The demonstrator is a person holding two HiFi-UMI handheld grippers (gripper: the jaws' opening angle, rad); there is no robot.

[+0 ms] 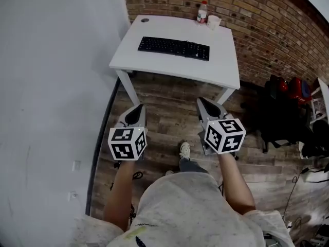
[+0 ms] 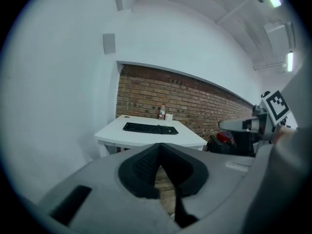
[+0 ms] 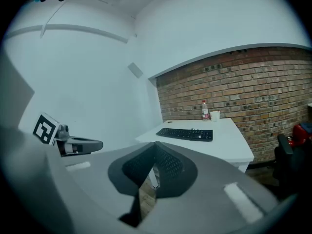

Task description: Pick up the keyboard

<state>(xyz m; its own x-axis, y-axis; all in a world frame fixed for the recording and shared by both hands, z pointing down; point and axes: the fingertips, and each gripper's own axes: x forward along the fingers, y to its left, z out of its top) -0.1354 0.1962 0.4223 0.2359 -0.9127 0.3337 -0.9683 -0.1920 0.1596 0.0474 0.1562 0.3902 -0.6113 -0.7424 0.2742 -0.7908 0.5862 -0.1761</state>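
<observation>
Well ahead, keyboard (image 1: 174,48) on table (image 1: 222,60).

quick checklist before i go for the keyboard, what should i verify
1. keyboard lies flat on the white table, nothing on it: ok.
2. left tongs and right tongs empty: ok.
3. Tongs open for a grasp: not ok, both shut.
4. Tongs at the keyboard: not ok, both over the floor, short of the table.
5. bottle and cup apart from the keyboard, at the back edge: ok.
</observation>
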